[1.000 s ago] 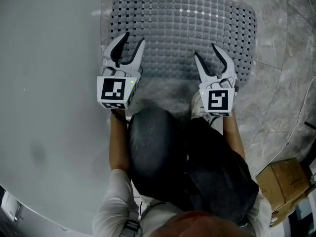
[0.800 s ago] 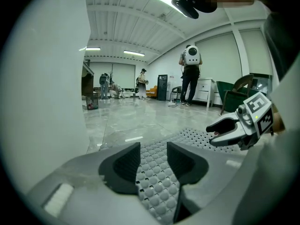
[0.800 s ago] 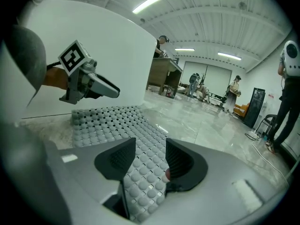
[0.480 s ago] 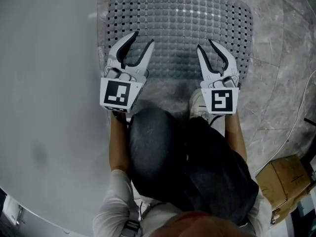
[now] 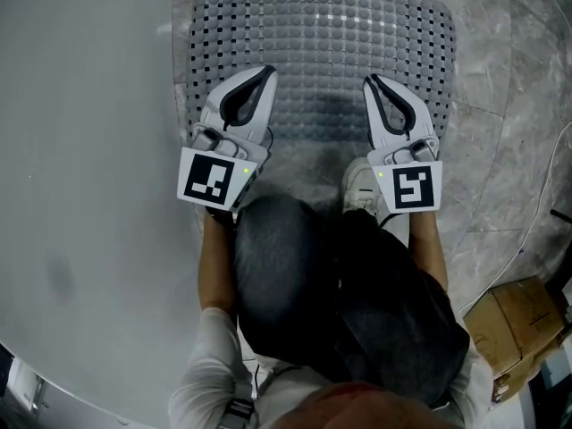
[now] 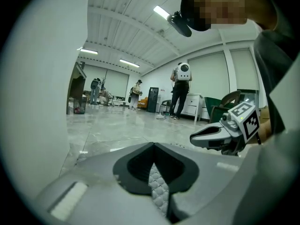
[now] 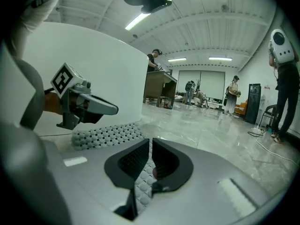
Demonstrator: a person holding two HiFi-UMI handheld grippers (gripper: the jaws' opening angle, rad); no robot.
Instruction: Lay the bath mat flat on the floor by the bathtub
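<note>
L tool (image 5: 266, 75), R tool (image 5: 370, 81) closed; bystanders (image 6: 180, 91) gripper views only

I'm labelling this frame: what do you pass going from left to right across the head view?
Bathtub → left gripper → right gripper → cardboard box.

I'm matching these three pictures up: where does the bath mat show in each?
Head view: bath mat at top centre.
Left gripper view: a sliver low centre, between the jaws.
Right gripper view: left of centre.
Shared landmark: the white bathtub beside it.
</note>
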